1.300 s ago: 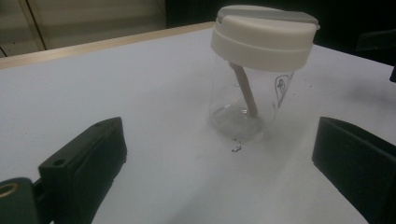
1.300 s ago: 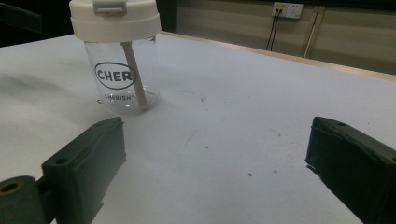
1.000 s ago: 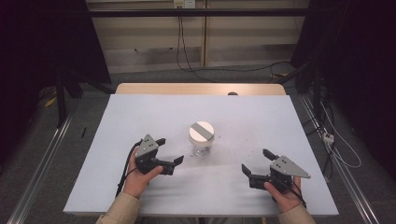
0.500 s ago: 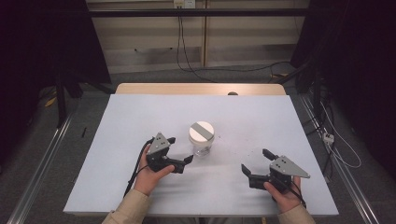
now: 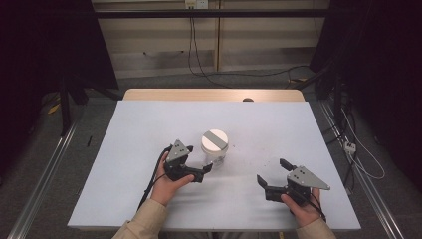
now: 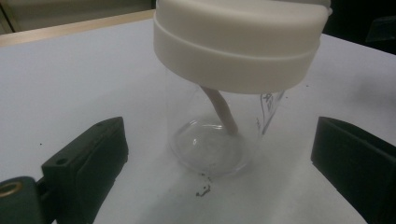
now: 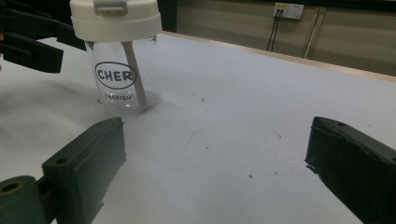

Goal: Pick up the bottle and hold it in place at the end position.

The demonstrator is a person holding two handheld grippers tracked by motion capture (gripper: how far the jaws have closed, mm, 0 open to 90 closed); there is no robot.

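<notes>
White table (image 5: 124, 164), mid-width: left gripper (image 5: 205, 169) spread, seemingly just short of the lidded cup (image 5: 214, 147); next, straddle and pinch. Right gripper (image 5: 273, 174) spread, well apart.

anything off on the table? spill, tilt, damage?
Nothing serious. The cup stands upright with its lid on; the straw leans inside it. A few dark specks dot the table beside the cup's base. No spill.

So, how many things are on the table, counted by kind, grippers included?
Cups: 1, the clear cup with white lid
Straws: 1, the straw inside the cup
Grippers: 2, left gripper and right gripper, both open
Total: 4
</notes>
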